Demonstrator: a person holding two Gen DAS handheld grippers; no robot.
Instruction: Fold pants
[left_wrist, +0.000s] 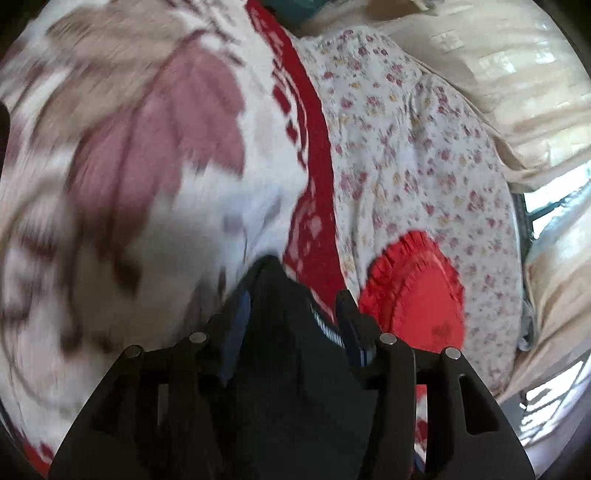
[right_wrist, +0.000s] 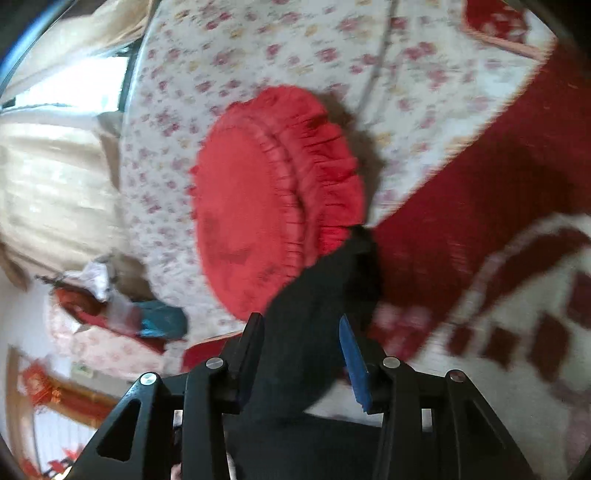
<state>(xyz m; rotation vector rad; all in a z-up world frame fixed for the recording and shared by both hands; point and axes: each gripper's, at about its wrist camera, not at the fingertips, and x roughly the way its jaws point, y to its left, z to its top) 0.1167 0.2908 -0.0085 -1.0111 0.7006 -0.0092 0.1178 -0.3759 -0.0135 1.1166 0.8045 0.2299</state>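
The black pants (left_wrist: 284, 332) fill the gap between the fingers of my left gripper (left_wrist: 291, 306), which is shut on the cloth and holds it above the bed. In the right wrist view the same black pants (right_wrist: 310, 314) hang between the fingers of my right gripper (right_wrist: 301, 328), which is shut on them too. The rest of the pants hangs below both grippers, out of sight. Both views are blurred by motion.
A red and white patterned blanket (left_wrist: 129, 166) covers the bed. A floral sheet (left_wrist: 406, 147) lies beside it with a round red frilled cushion (right_wrist: 266, 206) on it. Cream curtains (left_wrist: 498, 74) and a window stand beyond the bed.
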